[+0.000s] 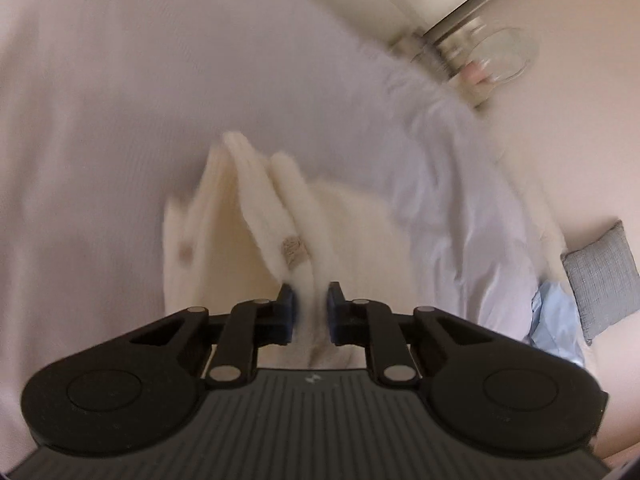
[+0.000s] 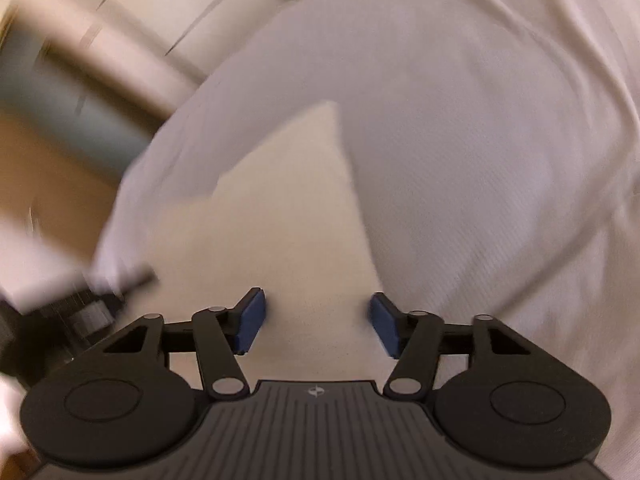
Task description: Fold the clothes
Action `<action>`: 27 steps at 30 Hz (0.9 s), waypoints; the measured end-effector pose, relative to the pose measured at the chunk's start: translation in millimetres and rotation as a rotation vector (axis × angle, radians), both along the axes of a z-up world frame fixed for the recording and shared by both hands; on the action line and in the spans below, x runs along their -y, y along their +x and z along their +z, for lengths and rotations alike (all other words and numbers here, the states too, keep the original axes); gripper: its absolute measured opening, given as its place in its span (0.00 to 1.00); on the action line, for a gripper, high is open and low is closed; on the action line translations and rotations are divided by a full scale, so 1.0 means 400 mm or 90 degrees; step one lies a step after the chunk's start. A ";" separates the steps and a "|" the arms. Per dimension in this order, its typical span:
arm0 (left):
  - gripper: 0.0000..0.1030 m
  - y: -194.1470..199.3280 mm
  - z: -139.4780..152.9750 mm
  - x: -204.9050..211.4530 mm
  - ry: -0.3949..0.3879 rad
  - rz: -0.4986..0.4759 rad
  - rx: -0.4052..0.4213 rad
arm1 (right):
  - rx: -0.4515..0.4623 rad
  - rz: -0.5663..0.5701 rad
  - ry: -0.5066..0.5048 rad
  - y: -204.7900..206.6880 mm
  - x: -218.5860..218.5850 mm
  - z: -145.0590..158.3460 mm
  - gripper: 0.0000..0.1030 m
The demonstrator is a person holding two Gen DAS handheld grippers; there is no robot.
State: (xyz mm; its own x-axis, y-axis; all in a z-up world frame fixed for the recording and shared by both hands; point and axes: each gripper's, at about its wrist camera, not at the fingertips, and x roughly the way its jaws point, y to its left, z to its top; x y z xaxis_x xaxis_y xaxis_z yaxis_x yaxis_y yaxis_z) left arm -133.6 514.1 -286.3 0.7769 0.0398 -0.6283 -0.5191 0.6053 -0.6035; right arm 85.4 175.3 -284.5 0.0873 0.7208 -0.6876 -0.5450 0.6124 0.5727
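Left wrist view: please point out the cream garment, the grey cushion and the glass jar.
cream garment (image 1: 256, 200), left wrist view, on a raised fold above the claw.
grey cushion (image 1: 600, 276), left wrist view, on the middle of its face.
glass jar (image 1: 500, 54), left wrist view, on its blurred body.

No words, numbers or brand names can be read anywhere. The only marking is a small pale emblem stamped on the ribbed grey body of the left claw (image 1: 311, 312) and of the right claw (image 2: 318, 322), too tiny to make out.
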 end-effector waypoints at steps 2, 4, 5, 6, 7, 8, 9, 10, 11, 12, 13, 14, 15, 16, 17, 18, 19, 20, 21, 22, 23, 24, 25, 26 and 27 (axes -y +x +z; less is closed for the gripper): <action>0.12 -0.035 -0.010 -0.012 0.000 0.014 -0.007 | 0.078 0.048 -0.032 -0.054 -0.037 0.022 0.48; 0.12 -0.053 -0.070 -0.018 -0.031 0.029 -0.042 | 0.143 0.080 -0.083 -0.099 -0.064 0.015 0.48; 0.12 -0.054 -0.108 -0.017 -0.045 0.033 -0.065 | 0.170 0.090 -0.104 -0.116 -0.057 0.010 0.48; 0.12 -0.054 -0.132 -0.013 -0.047 0.037 -0.073 | 0.183 0.096 -0.113 -0.125 -0.063 0.007 0.48; 0.12 -0.057 -0.145 -0.010 -0.048 0.043 -0.062 | 0.196 0.102 -0.121 -0.134 -0.070 0.004 0.48; 0.12 -0.061 -0.150 -0.010 -0.053 0.049 -0.048 | 0.204 0.107 -0.125 -0.139 -0.069 0.002 0.48; 0.12 -0.065 -0.148 -0.010 -0.054 0.051 -0.038 | 0.212 0.112 -0.129 -0.143 -0.069 0.001 0.48; 0.12 -0.070 -0.146 -0.010 -0.054 0.052 -0.032 | 0.219 0.118 -0.133 -0.148 -0.068 -0.001 0.48; 0.12 -0.071 -0.142 -0.009 -0.048 0.047 -0.026 | 0.222 0.120 -0.136 -0.142 -0.067 -0.008 0.48; 0.12 -0.069 -0.138 -0.007 -0.039 0.040 -0.021 | 0.225 0.123 -0.139 -0.138 -0.068 -0.007 0.48; 0.13 -0.064 -0.133 0.000 -0.019 0.025 -0.019 | 0.225 0.125 -0.142 -0.140 -0.065 -0.010 0.49; 0.14 -0.058 -0.136 0.004 -0.002 0.012 -0.033 | 0.218 0.126 -0.143 -0.141 -0.052 -0.004 0.51; 0.19 -0.053 -0.144 0.006 0.010 0.003 -0.053 | 0.199 0.124 -0.139 -0.134 -0.053 -0.007 0.52; 0.20 -0.048 -0.152 0.008 0.022 -0.007 -0.073 | 0.179 0.121 -0.134 -0.127 -0.055 -0.010 0.54; 0.20 -0.051 -0.148 0.005 0.022 -0.008 -0.079 | 0.150 0.111 -0.123 -0.104 -0.058 -0.009 0.54; 0.20 -0.058 -0.138 0.000 0.016 -0.005 -0.077 | 0.120 0.101 -0.112 -0.081 -0.062 -0.009 0.54; 0.19 -0.067 -0.117 0.003 0.022 0.000 -0.079 | 0.092 0.090 -0.100 -0.058 -0.065 -0.008 0.53; 0.17 -0.078 -0.093 0.012 0.033 0.005 -0.081 | 0.073 0.073 -0.084 -0.044 -0.048 0.000 0.52; 0.17 -0.090 -0.071 0.023 0.034 0.008 -0.080 | 0.055 0.055 -0.068 -0.030 -0.032 0.008 0.52; 0.17 -0.103 -0.047 0.035 0.032 0.011 -0.078 | 0.037 0.037 -0.052 -0.016 -0.016 0.016 0.52; 0.17 -0.117 -0.027 0.048 0.027 0.015 -0.071 | 0.024 0.023 -0.039 -0.006 -0.001 0.022 0.49; 0.17 -0.126 -0.006 0.067 0.025 0.015 -0.061 | 0.017 0.014 -0.026 -0.003 0.013 0.031 0.47; 0.17 -0.133 0.016 0.089 0.025 0.013 -0.051 | 0.011 0.005 -0.014 0.000 0.027 0.039 0.40; 0.17 -0.136 0.036 0.110 0.031 0.007 -0.044 | 0.017 0.015 -0.010 -0.009 0.029 0.048 0.32; 0.17 -0.134 0.049 0.136 0.044 -0.009 -0.043 | 0.023 0.026 -0.007 -0.017 0.031 0.058 0.30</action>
State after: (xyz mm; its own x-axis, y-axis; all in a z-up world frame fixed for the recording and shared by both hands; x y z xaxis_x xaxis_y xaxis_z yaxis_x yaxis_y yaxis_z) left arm -187.0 459.8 -266.9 0.7334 0.0744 -0.6757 -0.5489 0.6513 -0.5240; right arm 78.5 162.7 -261.5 0.0837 0.7169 -0.6921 -0.5898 0.5955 0.5455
